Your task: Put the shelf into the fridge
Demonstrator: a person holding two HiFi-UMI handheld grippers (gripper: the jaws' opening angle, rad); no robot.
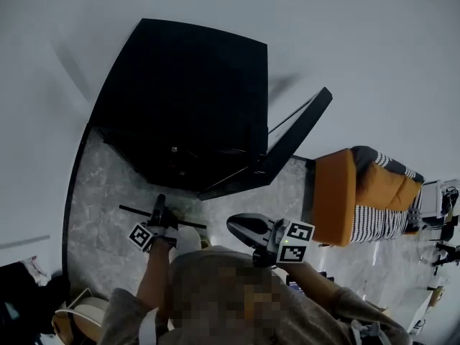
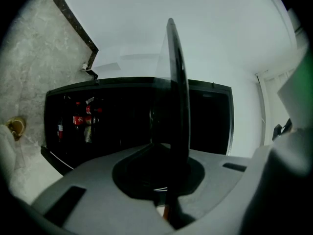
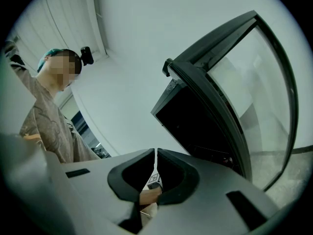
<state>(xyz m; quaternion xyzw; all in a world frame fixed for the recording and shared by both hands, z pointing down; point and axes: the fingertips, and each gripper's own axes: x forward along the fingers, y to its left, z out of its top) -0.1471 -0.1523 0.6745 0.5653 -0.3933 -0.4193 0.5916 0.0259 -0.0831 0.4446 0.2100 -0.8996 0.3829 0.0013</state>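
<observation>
Left hand-held gripper (image 2: 167,182) clamped on shelf (image 2: 177,92), seen edge-on, held over marble floor (image 1: 97,221) just before open fridge (image 1: 187,99). Right hand-held gripper (image 3: 155,171) jaws together, empty, near fridge door (image 3: 239,97).

all three pictures are filled with soft, even light, so the white wall (image 1: 374,42) is rendered pale grey and only faint shadows are cast on it beside the fridge (image 1: 187,99), whose black body is left almost without detail. in the left gripper view the shelf (image 2: 177,92) is reduced to a dark silhouette and an unfocused green smear is seen at the right edge. straight lines are bent by the wide lenses, both gripper views are ringed by black corners, and pale reflections are carried on the glass door (image 3: 254,97).
</observation>
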